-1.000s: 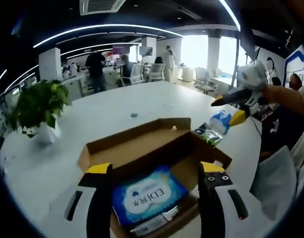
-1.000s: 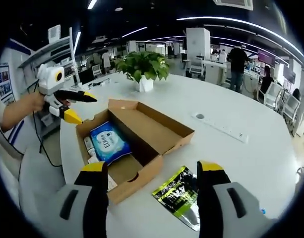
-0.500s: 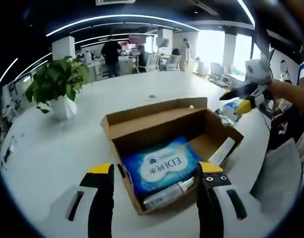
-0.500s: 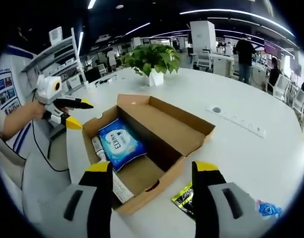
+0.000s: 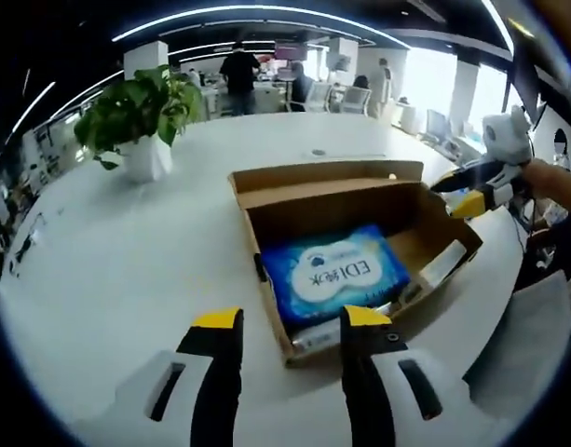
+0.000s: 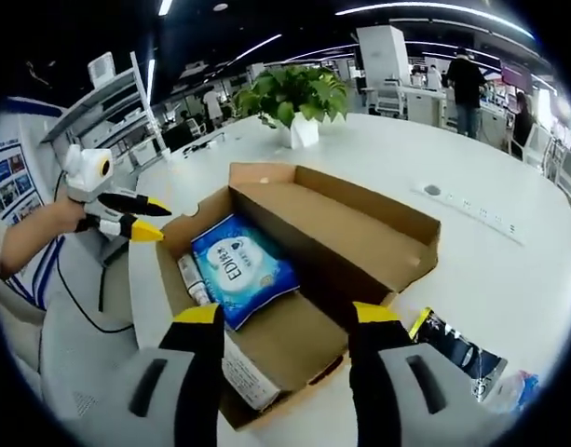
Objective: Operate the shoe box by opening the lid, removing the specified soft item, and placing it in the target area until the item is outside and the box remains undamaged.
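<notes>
The brown shoe box [image 5: 336, 191] lies open on the white table, its lid folded back flat. Inside it lies a blue soft wipes pack [image 5: 332, 279], also clear in the right gripper view [image 6: 243, 270], with a thin white tube [image 6: 194, 279] along its side. My left gripper [image 5: 292, 321] is open just short of the box's near corner, nothing between its jaws. It appears at the left of the right gripper view [image 6: 136, 214]. My right gripper [image 6: 287, 317] is open over the box's near end, holding nothing. It hangs by the box's right end [image 5: 467, 191].
A potted plant [image 5: 141, 112] stands on the round white table [image 5: 99, 270]. A black and green packet [image 6: 453, 349] and a small blue wrapper [image 6: 518, 386] lie beside the box. A power strip [image 6: 471, 209] sits farther back. People and desks fill the office behind.
Both views have closed in on the box, which now looks larger and nearer. The left gripper's jaws stand closer together than before. The pack has not moved in the box.
</notes>
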`<state>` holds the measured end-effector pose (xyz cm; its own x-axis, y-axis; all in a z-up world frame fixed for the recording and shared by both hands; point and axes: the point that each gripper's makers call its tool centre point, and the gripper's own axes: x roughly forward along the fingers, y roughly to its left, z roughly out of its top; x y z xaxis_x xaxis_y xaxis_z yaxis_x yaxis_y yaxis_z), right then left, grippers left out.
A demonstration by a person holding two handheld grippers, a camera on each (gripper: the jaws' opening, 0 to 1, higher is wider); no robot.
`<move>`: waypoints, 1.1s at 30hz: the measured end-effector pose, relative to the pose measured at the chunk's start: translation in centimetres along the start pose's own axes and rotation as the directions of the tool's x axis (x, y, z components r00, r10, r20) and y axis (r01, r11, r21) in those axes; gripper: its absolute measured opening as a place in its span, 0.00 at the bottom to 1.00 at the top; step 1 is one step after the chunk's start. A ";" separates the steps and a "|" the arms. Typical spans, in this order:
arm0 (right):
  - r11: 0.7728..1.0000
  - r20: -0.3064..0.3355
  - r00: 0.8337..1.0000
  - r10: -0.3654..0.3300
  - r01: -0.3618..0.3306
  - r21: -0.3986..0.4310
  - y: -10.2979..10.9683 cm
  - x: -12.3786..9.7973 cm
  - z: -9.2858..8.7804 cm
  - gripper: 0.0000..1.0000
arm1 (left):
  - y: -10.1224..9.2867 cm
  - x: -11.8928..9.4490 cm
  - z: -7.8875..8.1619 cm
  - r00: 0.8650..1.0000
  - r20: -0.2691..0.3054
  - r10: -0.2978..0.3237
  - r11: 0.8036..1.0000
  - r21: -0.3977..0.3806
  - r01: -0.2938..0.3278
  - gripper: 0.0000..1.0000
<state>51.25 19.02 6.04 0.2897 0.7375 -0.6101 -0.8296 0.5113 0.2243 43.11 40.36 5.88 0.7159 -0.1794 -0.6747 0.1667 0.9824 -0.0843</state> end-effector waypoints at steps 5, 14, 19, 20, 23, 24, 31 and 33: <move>1.000 -0.027 0.999 0.017 -0.017 -0.004 0.7 1.7 -0.6 0.42 | 0.3 0.1 -0.7 1.000 -0.016 0.013 0.999 -0.037 -0.014 0.28; 0.999 -0.087 0.995 0.038 -0.038 -0.001 1.8 4.5 -1.5 0.33 | 0.2 0.2 -1.4 1.000 -0.017 0.017 0.995 -0.103 -0.019 0.10; 0.999 -0.121 0.992 0.046 -0.046 0.000 2.2 5.7 -1.9 0.28 | 0.1 0.2 -1.4 1.000 -0.010 0.012 0.992 -0.124 -0.014 0.05; 0.999 -0.127 0.991 0.048 -0.048 0.002 2.2 5.8 -1.9 0.26 | 0.1 0.2 -1.4 1.000 -0.009 0.013 0.991 -0.130 -0.014 0.05; 0.999 -0.138 0.989 0.047 -0.047 0.003 2.4 6.5 -1.9 0.23 | 0.0 0.2 -1.4 1.000 -0.009 0.014 0.992 -0.128 -0.015 0.05; 0.999 -0.137 0.989 0.050 -0.049 0.012 2.4 6.7 -1.9 0.23 | 0.0 0.2 -1.4 1.000 -0.008 0.014 0.991 -0.129 -0.015 0.05; 0.998 -0.170 0.984 0.049 -0.044 0.033 2.8 8.3 -2.7 0.20 | 0.0 0.2 -1.4 1.000 -0.012 0.016 0.993 -0.118 -0.017 0.05; 0.999 -0.185 0.982 0.038 -0.034 0.025 2.7 8.5 -3.0 0.18 | 0.0 0.2 -1.5 1.000 -0.013 0.016 0.994 -0.111 -0.018 0.04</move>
<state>50.01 25.35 -0.83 0.1649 0.6621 -0.7310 -0.8266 0.4971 0.2637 42.24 40.43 4.70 0.7094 -0.1628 -0.6858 0.0777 0.9851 -0.1535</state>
